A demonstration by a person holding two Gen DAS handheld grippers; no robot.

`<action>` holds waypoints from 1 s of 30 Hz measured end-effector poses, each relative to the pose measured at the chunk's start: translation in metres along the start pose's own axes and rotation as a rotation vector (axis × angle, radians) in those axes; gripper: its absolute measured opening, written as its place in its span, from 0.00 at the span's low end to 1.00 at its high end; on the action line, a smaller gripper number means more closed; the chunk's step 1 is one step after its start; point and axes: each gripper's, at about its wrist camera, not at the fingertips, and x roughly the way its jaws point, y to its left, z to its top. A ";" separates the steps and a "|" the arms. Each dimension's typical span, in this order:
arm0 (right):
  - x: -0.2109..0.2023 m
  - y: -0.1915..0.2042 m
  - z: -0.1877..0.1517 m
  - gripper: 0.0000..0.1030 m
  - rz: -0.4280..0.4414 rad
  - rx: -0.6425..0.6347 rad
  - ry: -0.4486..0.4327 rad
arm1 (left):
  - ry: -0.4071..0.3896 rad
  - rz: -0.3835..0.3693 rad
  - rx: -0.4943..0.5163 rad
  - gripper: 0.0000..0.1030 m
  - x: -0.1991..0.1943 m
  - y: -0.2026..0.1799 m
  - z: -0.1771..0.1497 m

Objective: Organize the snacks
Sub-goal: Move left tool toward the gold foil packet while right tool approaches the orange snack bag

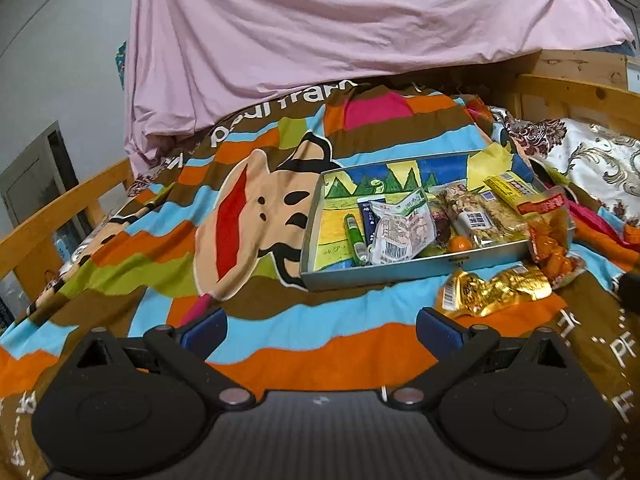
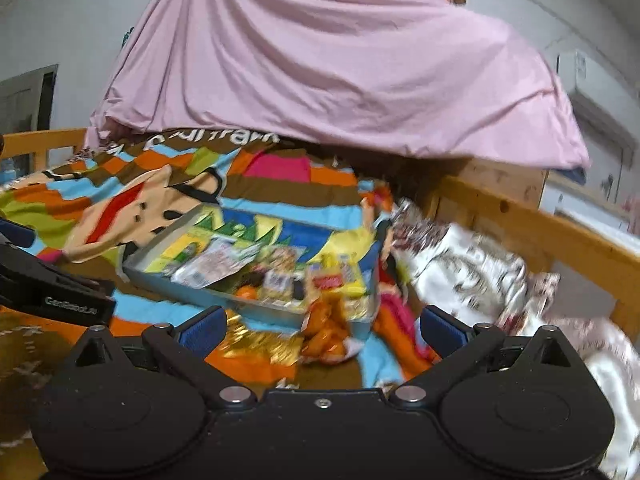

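From the left wrist view, the left gripper (image 1: 318, 330) hangs over the bed with its jaws wide apart and nothing between them. A bright striped blanket (image 1: 160, 240) covers the bed. On it sits a flat tray (image 1: 384, 274), toward the right side of the bed. Inside the tray are snacks: a clear packet (image 1: 402, 232), a little green tube (image 1: 354, 236), a bag of nuts (image 1: 476, 212) and a small orange fruit (image 1: 459, 245). Two snacks are not in yet. A gold packet (image 1: 494, 290) lies on the blanket just in front of the tray's near edge. An orange snack bag (image 1: 550, 232) hangs over the tray's near right corner, half in and half out.

From the right wrist view, the picture is blurry. The right gripper (image 2: 320, 328) also has its jaws apart and empty. The gold packet (image 2: 260, 344) lies right under them, very close. The orange snack bag (image 2: 326, 332) droops over the tray (image 2: 168, 282) corner beside it.

I think the next step is to pick up the gold packet. The right gripper looks closest. It should come straight down, pinch the middle of the packet gently, and not grab the soft blanket too. Then lift it over the tray wall, not drag it, so the tray does not slide.
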 end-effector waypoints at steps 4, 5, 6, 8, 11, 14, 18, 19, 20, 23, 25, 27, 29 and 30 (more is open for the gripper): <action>0.025 -0.008 -0.001 0.99 -0.095 -0.021 -0.047 | 0.013 0.000 0.007 1.00 0.025 -0.008 0.004; 0.031 -0.011 -0.002 0.99 -0.106 -0.019 -0.053 | 0.009 -0.004 0.007 1.00 0.029 -0.009 0.004; 0.037 -0.013 -0.003 0.99 -0.106 -0.022 -0.054 | 0.000 -0.006 0.006 1.00 0.032 -0.010 0.004; 0.049 -0.017 -0.006 0.99 -0.086 -0.036 -0.043 | -0.007 -0.008 0.008 1.00 0.041 -0.013 0.005; 0.061 -0.019 -0.010 0.99 -0.050 -0.048 -0.035 | -0.008 -0.018 0.015 1.00 0.052 -0.019 0.005; 0.070 -0.018 -0.010 0.99 0.002 -0.046 -0.023 | -0.031 -0.032 0.025 1.00 0.059 -0.022 0.005; 0.084 -0.016 -0.011 0.99 0.059 -0.078 0.049 | -0.057 -0.117 0.066 1.00 0.066 -0.027 0.005; 0.088 -0.016 -0.012 0.99 0.072 -0.086 0.066 | -0.058 -0.156 0.079 1.00 0.068 -0.028 0.005; 0.091 -0.017 -0.014 0.99 0.080 -0.088 0.079 | -0.058 -0.192 0.091 1.00 0.071 -0.030 0.004; 0.102 -0.024 -0.015 0.99 0.101 -0.064 0.117 | -0.080 -0.275 0.141 1.00 0.079 -0.038 0.004; 0.110 -0.031 -0.015 0.99 0.111 -0.039 0.135 | -0.093 -0.313 0.172 1.00 0.084 -0.045 0.006; 0.119 -0.038 -0.014 0.99 0.131 -0.008 0.169 | -0.091 -0.352 0.206 1.00 0.088 -0.054 0.007; 0.127 -0.044 -0.014 0.99 0.141 0.018 0.194 | -0.064 -0.399 0.234 1.00 0.093 -0.062 0.010; 0.131 -0.046 -0.015 0.99 0.143 0.027 0.209 | -0.045 -0.429 0.248 1.00 0.096 -0.066 0.010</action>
